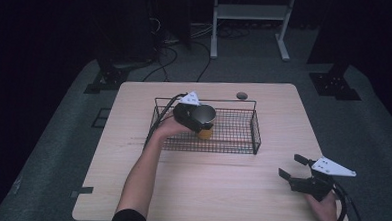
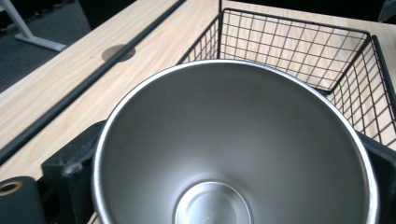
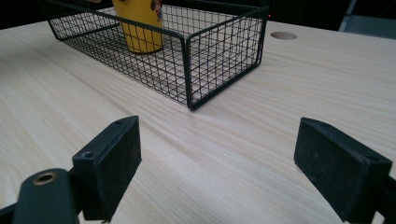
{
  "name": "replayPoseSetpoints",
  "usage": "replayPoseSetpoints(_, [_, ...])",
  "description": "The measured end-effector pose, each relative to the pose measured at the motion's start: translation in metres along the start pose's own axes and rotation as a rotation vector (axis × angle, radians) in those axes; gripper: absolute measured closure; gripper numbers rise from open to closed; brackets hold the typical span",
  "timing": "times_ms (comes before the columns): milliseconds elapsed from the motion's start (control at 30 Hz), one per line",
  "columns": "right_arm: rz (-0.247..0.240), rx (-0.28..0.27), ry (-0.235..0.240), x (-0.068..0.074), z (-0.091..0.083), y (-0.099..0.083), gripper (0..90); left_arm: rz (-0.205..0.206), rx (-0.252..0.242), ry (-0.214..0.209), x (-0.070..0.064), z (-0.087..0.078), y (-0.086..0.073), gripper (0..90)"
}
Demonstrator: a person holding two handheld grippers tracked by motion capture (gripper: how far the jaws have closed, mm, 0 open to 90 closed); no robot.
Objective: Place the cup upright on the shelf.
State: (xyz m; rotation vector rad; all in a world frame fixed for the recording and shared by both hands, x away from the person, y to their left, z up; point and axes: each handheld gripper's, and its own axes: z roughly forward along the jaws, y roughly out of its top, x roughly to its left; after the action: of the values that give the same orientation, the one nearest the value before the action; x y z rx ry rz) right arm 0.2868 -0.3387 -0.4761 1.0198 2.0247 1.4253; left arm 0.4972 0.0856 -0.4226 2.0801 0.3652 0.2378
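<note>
High view shows the left gripper (image 1: 196, 118) clamped around a yellow cup (image 1: 205, 122), holding it inside the black wire basket (image 1: 255, 135) toward the basket's left half. The cup stands upright, its base low in the basket, though whether it touches the mesh floor cannot be told. Its outside is yellow, with a dark printed mark near the top seen in the right gripper view (image 3: 140, 23), and its inside is bare brushed steel with a bright rolled rim and a flat round bottom, as the left gripper view (image 2: 233, 149) makes plain. There the black jaws press on either side of the cup's wall just under the rim.

The right gripper (image 1: 294, 170) rests well apart from the basket, over the near right corner of the table (image 1: 220, 191), with its jaws spread wide and nothing between them; the person's right hand (image 1: 325, 203) grips it from below.

The table is pale wood with a fine grain and a round cable hole (image 1: 241, 96) near its far edge, just behind the basket. It stands on grey carpet in a dark room, with cables on the floor beyond and a white frame (image 1: 250, 23) at the back.
</note>
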Motion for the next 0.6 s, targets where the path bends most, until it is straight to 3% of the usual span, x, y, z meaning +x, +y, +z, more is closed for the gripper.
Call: replayPoseSetpoints(600, [-0.001, 0.000, 0.002, -0.0002, -0.0001, 0.0000, 13.8, 0.005, -0.043, 0.022, -0.0005, -0.0057, 0.0051, 0.0])
